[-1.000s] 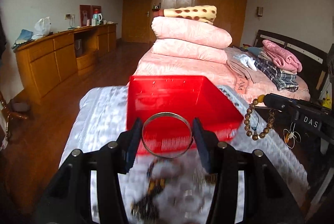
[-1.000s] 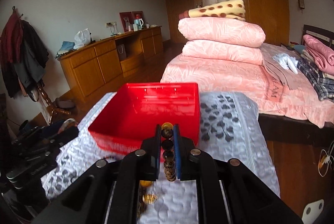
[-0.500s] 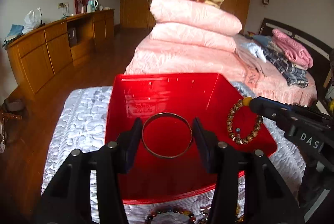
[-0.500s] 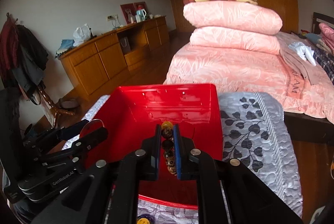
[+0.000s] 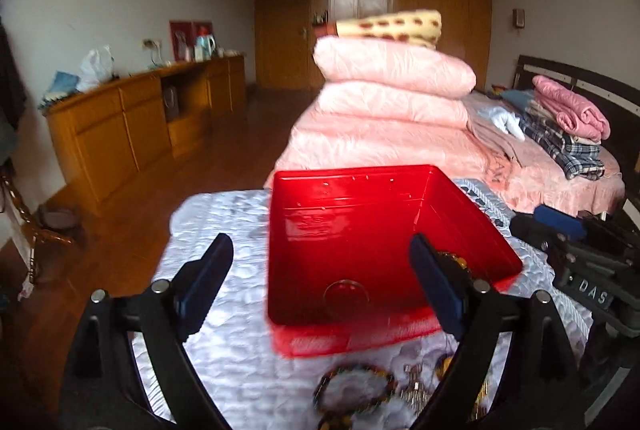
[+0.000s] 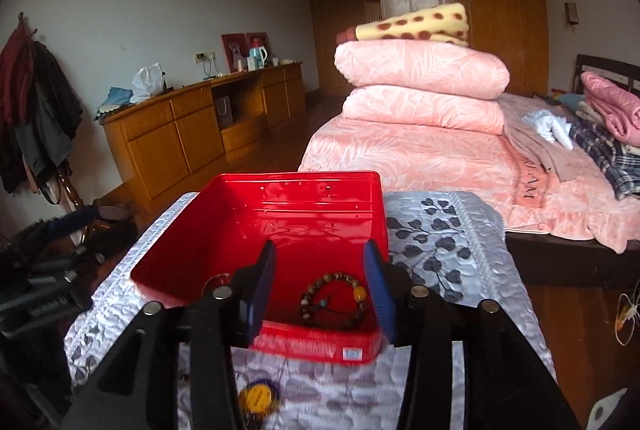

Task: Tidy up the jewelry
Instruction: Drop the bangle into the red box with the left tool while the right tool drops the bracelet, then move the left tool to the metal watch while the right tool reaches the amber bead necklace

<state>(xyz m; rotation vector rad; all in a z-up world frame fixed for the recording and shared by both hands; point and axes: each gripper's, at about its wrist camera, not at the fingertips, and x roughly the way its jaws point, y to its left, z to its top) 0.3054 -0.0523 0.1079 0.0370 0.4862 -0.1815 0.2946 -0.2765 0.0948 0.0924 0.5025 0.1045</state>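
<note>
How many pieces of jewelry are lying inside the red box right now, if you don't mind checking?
2: a metal bangle near the red box's front wall, and a beaded bracelet at its front right. Gripper fingers may hide more.

One red box [image 6: 304,230] is sitting on the table [image 6: 452,242], and two pieces are lying inside it: one beaded bracelet [image 6: 334,300] and one thin metal bangle [image 5: 346,294] at about 9 o'clock from the bracelet. One more beaded bracelet [image 5: 354,386] is lying outside the box, among blurred items too unclear to count. Two pink pillows [image 6: 420,89] are stacking up under one spotted blanket [image 6: 416,23], and two grippers are showing, the left gripper [image 5: 320,282] and the right gripper [image 6: 320,286].
</note>
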